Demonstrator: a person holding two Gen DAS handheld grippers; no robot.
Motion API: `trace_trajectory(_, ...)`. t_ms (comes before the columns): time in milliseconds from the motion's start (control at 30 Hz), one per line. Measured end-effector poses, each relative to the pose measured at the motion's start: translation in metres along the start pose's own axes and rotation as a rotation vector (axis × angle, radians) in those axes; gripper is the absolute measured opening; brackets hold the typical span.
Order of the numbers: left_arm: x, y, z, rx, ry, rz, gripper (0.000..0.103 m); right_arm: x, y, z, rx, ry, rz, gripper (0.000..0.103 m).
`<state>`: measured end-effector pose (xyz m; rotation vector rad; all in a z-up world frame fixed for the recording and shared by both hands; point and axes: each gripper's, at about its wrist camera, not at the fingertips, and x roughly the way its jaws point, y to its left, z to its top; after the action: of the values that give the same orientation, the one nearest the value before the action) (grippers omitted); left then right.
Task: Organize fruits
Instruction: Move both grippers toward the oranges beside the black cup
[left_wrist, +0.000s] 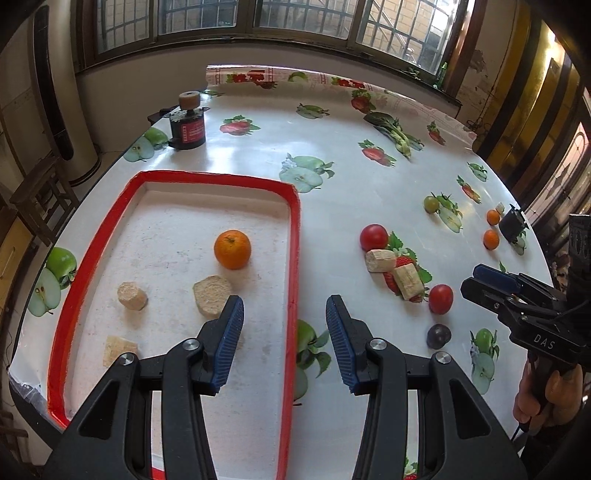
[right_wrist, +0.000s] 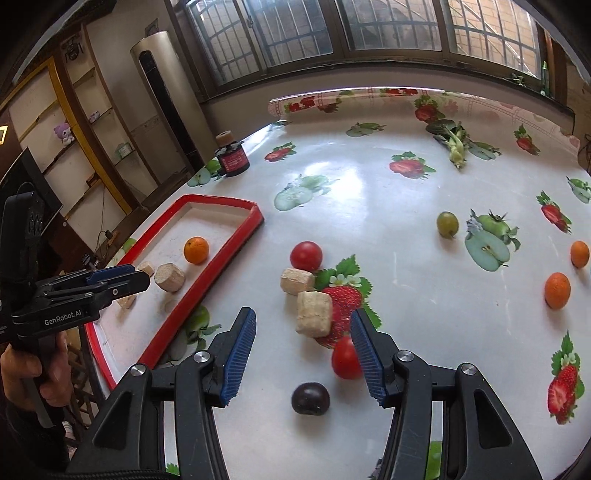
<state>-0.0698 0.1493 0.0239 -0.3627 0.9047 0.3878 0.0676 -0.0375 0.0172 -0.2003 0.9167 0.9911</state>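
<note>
A red-rimmed white tray holds an orange and three beige blocks. My left gripper hangs open and empty over the tray's right rim. To the right, on the table, lie two red tomatoes, two beige blocks, a dark plum, a green fruit and two small oranges. My right gripper is open and empty above the near block and the plum. One of its fingers hides part of the near tomato.
A fruit-print cloth covers the round table. A black jar stands at the back left, a bok choy lies at the back right, and a small black object sits near the right edge. A person's hand holds the right gripper's handle.
</note>
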Motion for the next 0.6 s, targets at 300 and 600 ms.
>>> trace_trajectory(300, 0.014, -0.058, 0.010, 0.086, 0.020, -0.065, 0.044, -0.028, -0.059, -0.016, 0.096, -0.027, -0.072, 0.055)
trace_trajectory(600, 0.027, -0.106, 0.020, 0.153, 0.038, -0.130, 0.044, -0.048, -0.105, -0.025, 0.166, -0.050, -0.128, 0.055)
